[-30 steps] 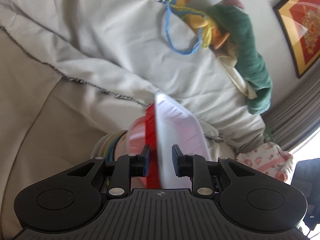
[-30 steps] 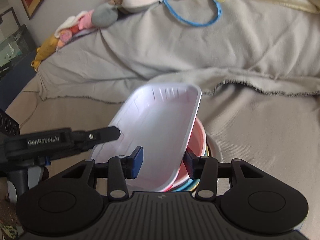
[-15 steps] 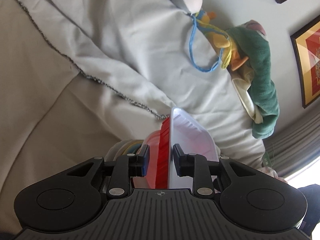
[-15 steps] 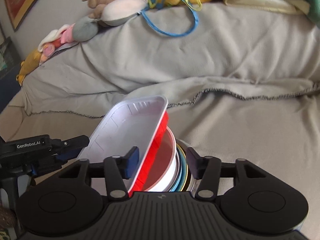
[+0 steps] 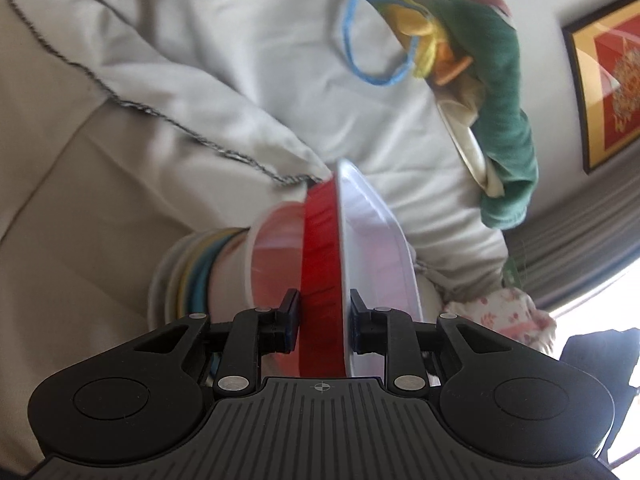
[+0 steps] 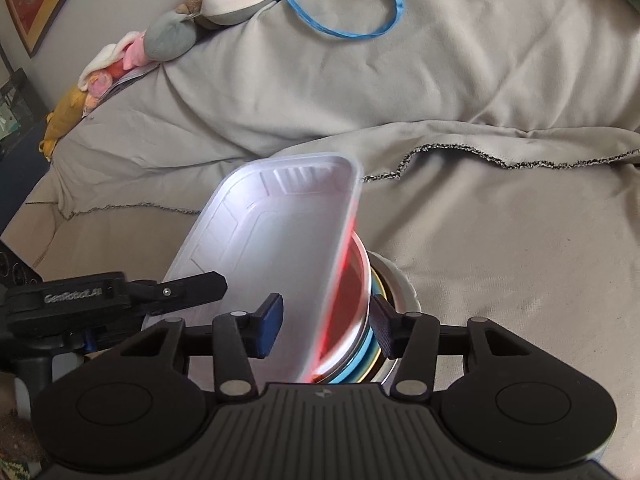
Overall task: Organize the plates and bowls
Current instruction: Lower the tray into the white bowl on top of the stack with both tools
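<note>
Two cameras show one tray, red outside and white inside, tipped up on edge over a stack of bowls on a cloth-covered couch.

From the left wrist, the left gripper [image 5: 323,322] has its fingers on either side of the tray [image 5: 320,264], which stands nearly vertical between them. The jaws are closing; the right pad seems to touch the white face, though whether the left pad presses the red wall I cannot tell for sure. Just left of the tray sits a red-lined bowl [image 5: 276,256], nested in the stack [image 5: 188,276] of white, yellow and blue rims. Behind lies the couch cover [image 5: 240,80] with its dark stitched hem, a green cloth [image 5: 504,120] and a framed picture [image 5: 604,92] on the wall.

From the right wrist, the right gripper [image 6: 326,330] straddles the tray [image 6: 272,240] and the stack [image 6: 360,320] together. Its jaws are closing, yet both pads stand clear of the tray and bowls. The tray leans to the left, its lower edge resting in the top bowl. The left gripper [image 6: 192,290] reaches in from the left, one finger laid over the tray's white inside near the rim. Soft toys [image 6: 172,36] line the couch back.
</note>
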The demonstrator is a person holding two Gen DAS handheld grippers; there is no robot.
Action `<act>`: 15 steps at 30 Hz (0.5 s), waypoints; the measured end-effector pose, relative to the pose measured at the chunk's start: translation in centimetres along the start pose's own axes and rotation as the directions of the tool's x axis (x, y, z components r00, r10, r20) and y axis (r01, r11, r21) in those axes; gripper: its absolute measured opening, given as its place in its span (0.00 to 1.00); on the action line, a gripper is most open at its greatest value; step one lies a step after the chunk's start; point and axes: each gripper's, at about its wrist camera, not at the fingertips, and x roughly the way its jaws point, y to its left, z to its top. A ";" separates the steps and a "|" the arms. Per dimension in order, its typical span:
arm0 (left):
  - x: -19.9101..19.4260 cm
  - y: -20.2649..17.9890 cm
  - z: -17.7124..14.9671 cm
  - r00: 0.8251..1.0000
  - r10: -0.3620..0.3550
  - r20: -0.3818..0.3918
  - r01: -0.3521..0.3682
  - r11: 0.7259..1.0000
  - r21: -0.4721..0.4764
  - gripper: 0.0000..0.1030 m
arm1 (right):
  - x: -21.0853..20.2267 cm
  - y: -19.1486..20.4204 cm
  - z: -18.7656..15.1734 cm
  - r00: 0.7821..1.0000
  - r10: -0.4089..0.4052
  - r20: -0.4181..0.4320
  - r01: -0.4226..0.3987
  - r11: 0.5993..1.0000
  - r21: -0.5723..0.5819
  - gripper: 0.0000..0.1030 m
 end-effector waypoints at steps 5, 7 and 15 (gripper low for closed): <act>-1.5 -0.5 0.0 0.997 0.046 0.060 -0.047 0.999 0.024 0.25 | -0.6 0.6 -0.1 1.000 0.014 0.014 -0.014 1.000 -0.023 0.47; -2.4 -0.3 0.2 0.996 0.025 0.086 -0.026 1.000 0.008 0.25 | -0.9 1.1 -0.2 1.000 0.019 0.021 -0.018 0.999 -0.039 0.47; -2.8 0.2 0.5 0.997 0.020 0.080 -0.019 1.000 -0.010 0.25 | -0.3 2.3 0.7 0.999 0.006 0.042 -0.002 0.997 -0.073 0.47</act>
